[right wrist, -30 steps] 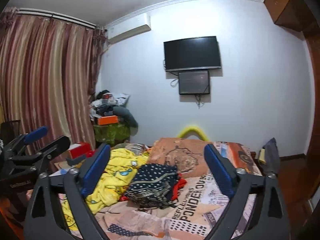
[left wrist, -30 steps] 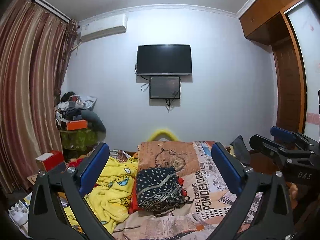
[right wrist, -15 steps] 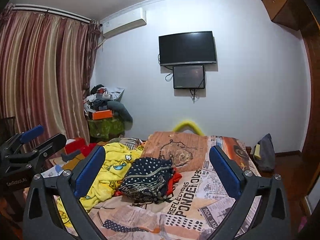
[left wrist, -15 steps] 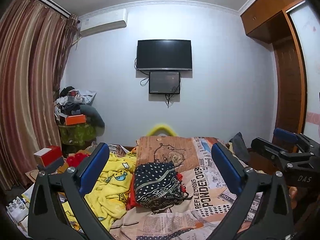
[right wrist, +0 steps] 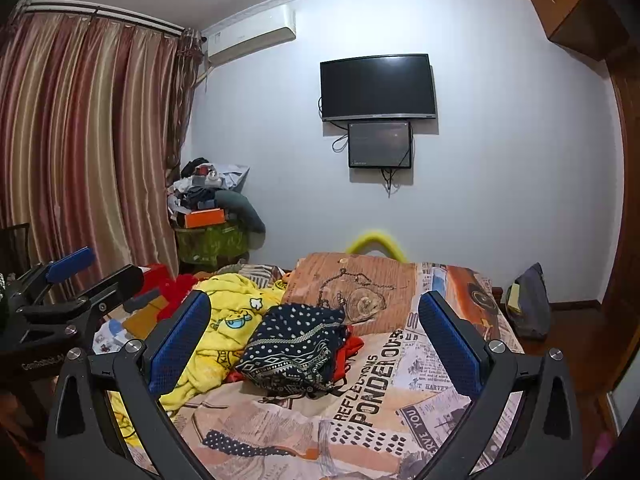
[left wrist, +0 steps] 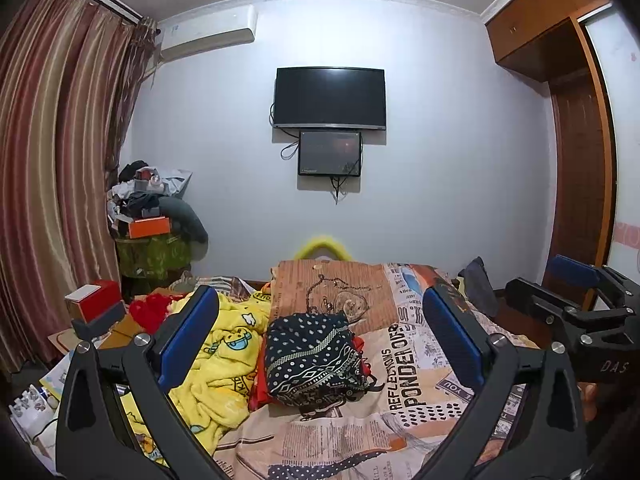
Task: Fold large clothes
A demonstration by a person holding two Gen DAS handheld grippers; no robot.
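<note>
A folded navy dotted garment [left wrist: 314,354] lies on red clothes in the middle of the bed; it also shows in the right wrist view [right wrist: 294,346]. A crumpled yellow cartoon-print garment [left wrist: 218,354] lies to its left, also seen in the right wrist view [right wrist: 218,328]. My left gripper [left wrist: 316,336] is open and empty, held above the near end of the bed. My right gripper [right wrist: 314,334] is open and empty beside it. Each gripper shows at the edge of the other's view.
The bed has a newspaper-print sheet [left wrist: 404,376] and a brown pillow [left wrist: 332,290]. A cluttered stand [left wrist: 154,236] and curtains [left wrist: 52,180] are at the left. A TV [left wrist: 330,98] hangs on the far wall. A wooden wardrobe [left wrist: 576,152] stands at the right.
Both grippers have tilted up a little and drifted slightly; the bed sits lower in both views. Both stay open and empty.
</note>
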